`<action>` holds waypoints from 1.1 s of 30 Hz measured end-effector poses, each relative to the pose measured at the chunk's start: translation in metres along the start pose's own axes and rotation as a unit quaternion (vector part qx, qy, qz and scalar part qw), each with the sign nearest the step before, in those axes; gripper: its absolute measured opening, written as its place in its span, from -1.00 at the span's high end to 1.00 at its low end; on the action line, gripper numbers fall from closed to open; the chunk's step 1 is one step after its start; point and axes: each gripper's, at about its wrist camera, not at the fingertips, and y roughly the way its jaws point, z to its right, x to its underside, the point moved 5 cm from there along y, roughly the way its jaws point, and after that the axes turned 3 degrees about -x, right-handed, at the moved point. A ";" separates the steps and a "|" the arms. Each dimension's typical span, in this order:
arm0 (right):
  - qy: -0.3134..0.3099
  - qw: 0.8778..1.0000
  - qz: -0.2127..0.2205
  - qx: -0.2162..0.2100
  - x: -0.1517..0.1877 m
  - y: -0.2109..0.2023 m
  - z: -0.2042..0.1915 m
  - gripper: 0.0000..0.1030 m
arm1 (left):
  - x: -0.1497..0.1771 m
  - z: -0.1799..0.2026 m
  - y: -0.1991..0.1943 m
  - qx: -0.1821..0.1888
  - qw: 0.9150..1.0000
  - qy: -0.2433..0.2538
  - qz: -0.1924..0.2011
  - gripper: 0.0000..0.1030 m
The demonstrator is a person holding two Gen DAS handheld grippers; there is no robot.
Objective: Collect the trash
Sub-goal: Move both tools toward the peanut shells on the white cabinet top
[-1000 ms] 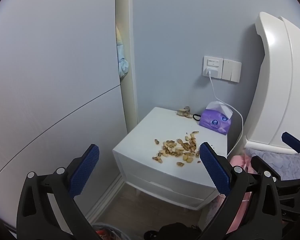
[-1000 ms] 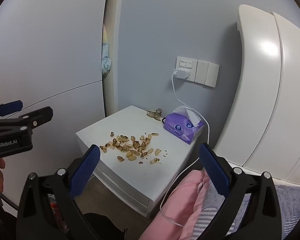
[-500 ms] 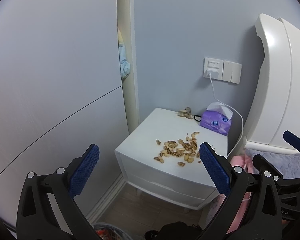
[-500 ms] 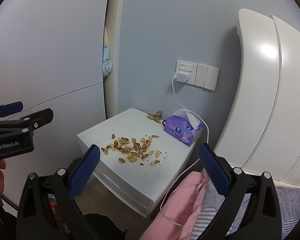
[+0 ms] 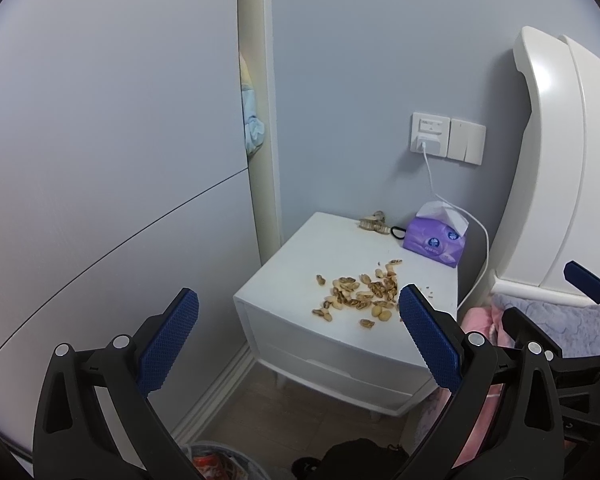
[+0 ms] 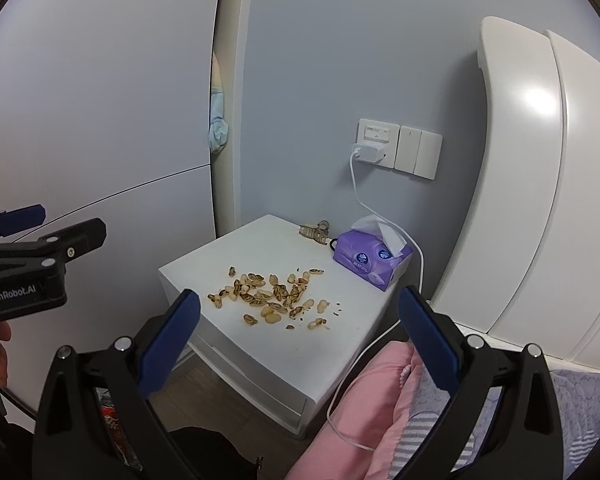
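Several peanut shells (image 5: pixel 360 292) (image 6: pixel 272 296) lie scattered on top of a white nightstand (image 5: pixel 300 256) (image 6: pixel 236 248). My left gripper (image 5: pixel 298 296) hangs open in the air in front of the stand, nothing between its blue pads (image 5: pixel 168 340). My right gripper (image 6: pixel 298 294) is open too, also short of the stand and empty. Each gripper shows from the side in the other's view: the right gripper (image 5: pixel 552 300) at the right edge, the left gripper (image 6: pixel 56 224) at the left edge. A trash bin (image 5: pixel 220 462) (image 6: pixel 112 420) holding a red can stands on the floor below me.
A purple tissue pack (image 5: pixel 436 242) (image 6: pixel 372 258) and a hair clip (image 5: pixel 374 224) (image 6: pixel 314 230) sit at the stand's back. A white charger cable (image 6: pixel 380 216) runs from the wall socket down the right side. Pink bedding (image 6: pixel 380 400) and a white headboard (image 6: pixel 540 160) lie to the right.
Both views have drifted only slightly, the left one a little back from the nightstand. Both grippers stay open and empty, and the shells have not moved.
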 end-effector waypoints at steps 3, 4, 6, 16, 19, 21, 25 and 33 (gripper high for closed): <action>0.000 1.000 -0.006 -0.002 0.002 0.004 0.002 -0.87 | 0.002 -0.002 0.003 -0.005 1.000 0.000 -0.003 -0.89; 0.000 1.000 -0.011 -0.001 0.002 0.006 0.002 -0.87 | 0.003 -0.002 0.004 -0.006 1.000 -0.002 -0.004 -0.89; -0.003 1.000 -0.017 -0.001 0.004 0.009 0.004 -0.87 | 0.004 -0.002 0.006 -0.006 1.000 -0.005 -0.007 -0.89; 0.015 0.999 -0.036 -0.008 0.026 0.017 0.019 -0.87 | 0.025 0.008 0.022 0.007 0.999 0.026 -0.024 -0.89; 0.008 0.999 -0.044 -0.014 0.031 0.018 0.018 -0.87 | 0.035 0.008 0.029 0.016 0.999 0.035 -0.030 -0.89; 0.007 0.999 -0.042 -0.018 0.032 0.020 0.019 -0.87 | 0.041 0.009 0.033 0.022 0.998 0.045 -0.034 -0.89; -0.002 0.999 -0.039 -0.019 0.035 0.030 0.019 -0.87 | 0.047 0.010 0.042 0.038 0.997 0.051 -0.038 -0.89; -0.005 0.997 -0.053 -0.050 0.042 0.061 0.019 -0.87 | 0.056 0.018 0.071 0.059 0.995 0.070 -0.050 -0.89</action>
